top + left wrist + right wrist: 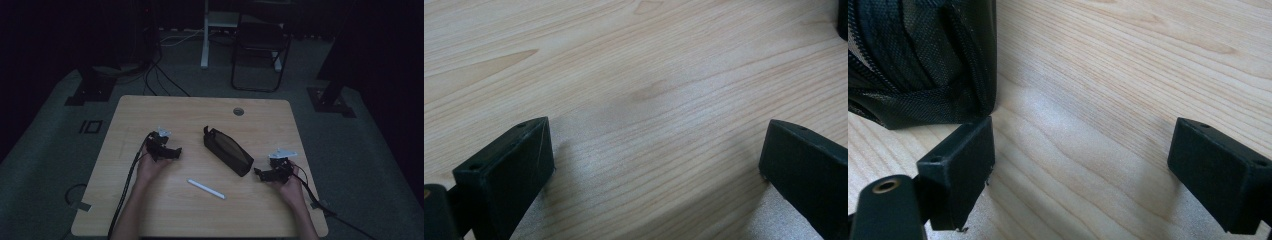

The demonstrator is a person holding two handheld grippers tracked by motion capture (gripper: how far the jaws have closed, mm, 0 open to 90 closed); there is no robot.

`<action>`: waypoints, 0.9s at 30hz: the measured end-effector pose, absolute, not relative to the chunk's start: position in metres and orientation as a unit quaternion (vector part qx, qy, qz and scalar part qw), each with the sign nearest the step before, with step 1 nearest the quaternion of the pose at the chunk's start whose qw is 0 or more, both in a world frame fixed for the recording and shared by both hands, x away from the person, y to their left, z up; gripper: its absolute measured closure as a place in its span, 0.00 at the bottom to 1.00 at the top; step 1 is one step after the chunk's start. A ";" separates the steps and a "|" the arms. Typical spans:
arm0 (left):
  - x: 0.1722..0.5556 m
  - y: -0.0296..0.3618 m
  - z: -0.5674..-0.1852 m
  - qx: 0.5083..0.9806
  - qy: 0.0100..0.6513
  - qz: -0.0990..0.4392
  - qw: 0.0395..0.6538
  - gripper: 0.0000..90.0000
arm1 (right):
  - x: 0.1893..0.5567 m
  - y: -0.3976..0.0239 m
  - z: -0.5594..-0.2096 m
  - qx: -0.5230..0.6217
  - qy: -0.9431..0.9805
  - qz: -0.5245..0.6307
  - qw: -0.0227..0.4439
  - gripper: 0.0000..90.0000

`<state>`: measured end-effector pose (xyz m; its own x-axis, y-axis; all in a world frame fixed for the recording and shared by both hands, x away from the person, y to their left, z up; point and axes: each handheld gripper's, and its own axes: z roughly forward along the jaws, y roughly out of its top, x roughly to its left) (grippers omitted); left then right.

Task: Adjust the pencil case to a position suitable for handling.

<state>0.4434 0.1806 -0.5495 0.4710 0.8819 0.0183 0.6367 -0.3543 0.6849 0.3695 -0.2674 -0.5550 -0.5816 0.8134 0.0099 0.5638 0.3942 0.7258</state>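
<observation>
A black mesh zip pouch [228, 150] lies slanted in the middle of the wooden table [150, 107]. In front of it lies a white pen [206, 189]. My left gripper [175, 151] rests on the table left of the pouch, held by a hand. Its jaws stand open over bare wood [654, 150], nothing between them. My right gripper [259, 173] sits right of the pouch's near end, open too. In the right gripper view the pouch [923, 60] lies just past the left jaw, and my right gripper [1083, 160] holds nothing.
A round cable hole [238, 111] sits near the table's far edge. A black chair [260, 45] and a white stand [207, 30] are on the dark carpet behind. Cables trail from both grippers off the table's near side.
</observation>
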 end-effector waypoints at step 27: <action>0.428 0.173 -0.516 0.788 0.478 0.171 0.347 0.51 | 0.343 -0.262 -0.532 0.442 0.795 0.374 0.184 0.24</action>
<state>0.4285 0.1732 -0.5157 0.4838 0.8730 -0.0617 0.6355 -0.3019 0.7106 0.3433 -0.2617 -0.5322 -0.5427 0.8391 0.0380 0.5647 0.3309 0.7561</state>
